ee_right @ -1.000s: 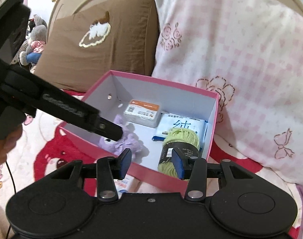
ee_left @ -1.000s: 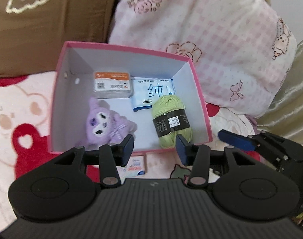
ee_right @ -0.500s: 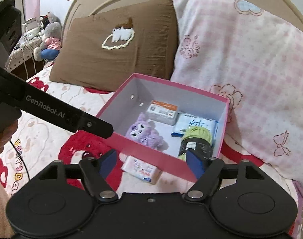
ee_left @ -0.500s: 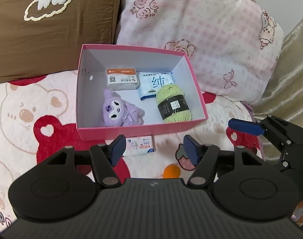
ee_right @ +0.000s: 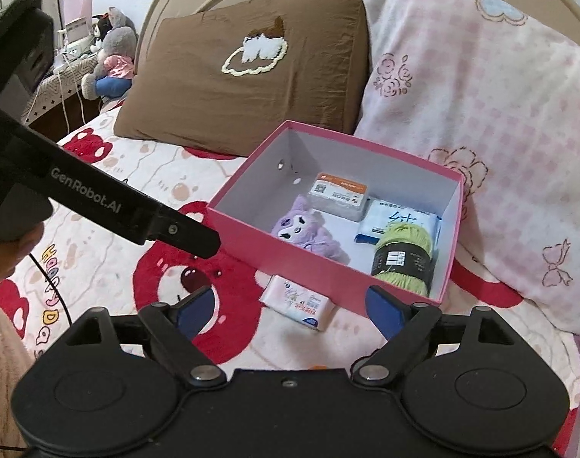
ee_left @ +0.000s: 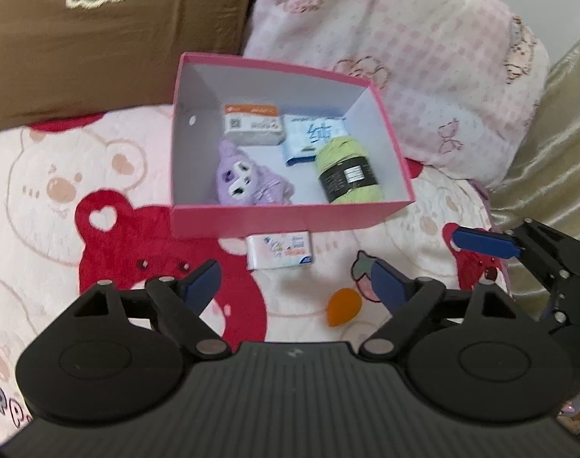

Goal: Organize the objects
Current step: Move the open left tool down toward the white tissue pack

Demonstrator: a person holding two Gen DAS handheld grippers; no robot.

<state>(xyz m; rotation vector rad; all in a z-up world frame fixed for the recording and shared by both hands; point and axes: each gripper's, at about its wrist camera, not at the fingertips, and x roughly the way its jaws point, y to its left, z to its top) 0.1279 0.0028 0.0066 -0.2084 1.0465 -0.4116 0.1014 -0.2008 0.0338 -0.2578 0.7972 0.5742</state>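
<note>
Pink box (ee_left: 290, 221) sits on the bedspread (ee_left: 60, 175) against the two pillows at the bed's head end, holding a green yarn ball (ee_left: 349, 173), a purple plush (ee_left: 247, 183) and two flat packets. Just outside its near wall lies a small tissue pack (ee_left: 280, 250). Left gripper (ee_left: 290, 284) and right gripper (ee_right: 286, 309) hover short of the box, their jaws just opened wide with nothing between them.

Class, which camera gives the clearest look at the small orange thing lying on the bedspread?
The left wrist view: the orange thing lies whole on the bedspread, between the open left gripper's fingers. In the right wrist view, only an orange sliver peeks above that gripper's body.
</note>
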